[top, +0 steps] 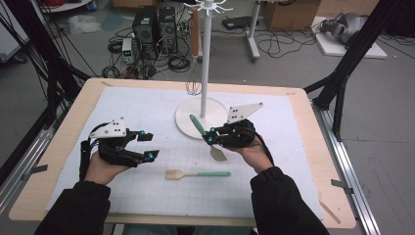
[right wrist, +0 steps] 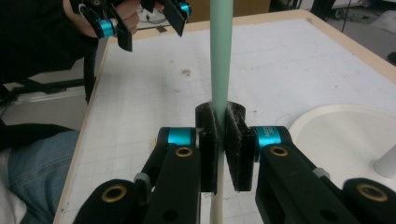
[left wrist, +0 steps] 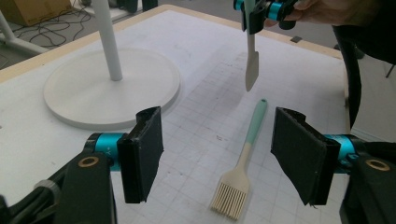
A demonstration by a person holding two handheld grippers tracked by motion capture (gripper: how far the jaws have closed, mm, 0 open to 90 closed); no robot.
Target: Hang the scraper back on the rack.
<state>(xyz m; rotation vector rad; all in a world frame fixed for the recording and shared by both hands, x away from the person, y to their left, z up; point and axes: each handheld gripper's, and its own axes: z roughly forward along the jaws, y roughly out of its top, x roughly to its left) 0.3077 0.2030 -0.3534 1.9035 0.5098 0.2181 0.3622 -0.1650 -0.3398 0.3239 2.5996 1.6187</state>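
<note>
My right claw [top: 211, 137] grips a spatula [top: 208, 138] above the tabletop [top: 147, 105]; my left claw [top: 148, 145] gapes, brush [top: 195, 174] ahead.

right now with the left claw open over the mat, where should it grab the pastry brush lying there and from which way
Take the pastry brush by its mint-green handle, around mid-length, coming straight down from above with the left claw. The brush lies flat on the white mat with open space on both sides, so the jaws can straddle the thin round handle across its width. The bristle head is wide and soft, probably a poorer hold.
</note>
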